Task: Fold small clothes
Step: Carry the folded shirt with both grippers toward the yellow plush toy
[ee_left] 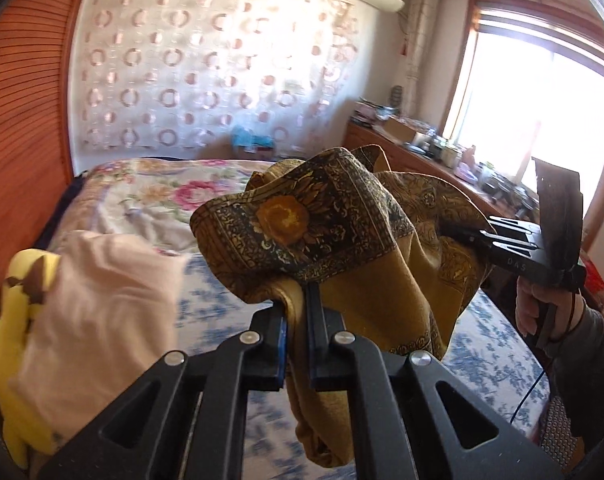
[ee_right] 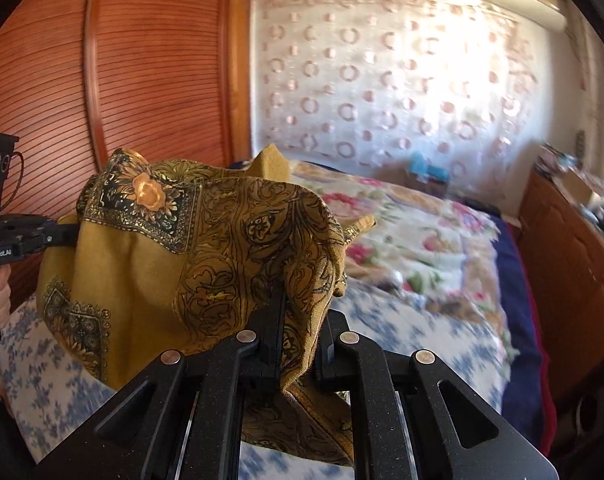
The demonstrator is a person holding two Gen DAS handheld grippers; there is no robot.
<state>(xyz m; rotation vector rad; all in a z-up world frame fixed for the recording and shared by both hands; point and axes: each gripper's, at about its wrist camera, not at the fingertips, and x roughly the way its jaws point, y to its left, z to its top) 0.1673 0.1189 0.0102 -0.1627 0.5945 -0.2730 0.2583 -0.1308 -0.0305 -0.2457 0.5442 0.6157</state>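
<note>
A mustard-yellow cloth with dark floral borders (ee_left: 366, 248) hangs in the air above the bed, held between both grippers. My left gripper (ee_left: 297, 300) is shut on one edge of it, fabric pinched between the blue pads. My right gripper (ee_right: 297, 320) is shut on another edge of the cloth (ee_right: 205, 248); it also shows in the left wrist view (ee_left: 474, 236) at the right, its fingers buried in the fabric. The left gripper shows in the right wrist view (ee_right: 61, 236) at the left edge. The cloth sags in folds between them.
A bed with a blue-flowered sheet (ee_left: 490, 344) and a rose-patterned quilt (ee_right: 422, 240) lies below. A pale pink garment (ee_left: 101, 308) and a yellow garment (ee_left: 5, 344) lie at the left. A wooden wardrobe (ee_right: 141, 80) stands left, a cluttered wooden cabinet (ee_left: 422, 152) right.
</note>
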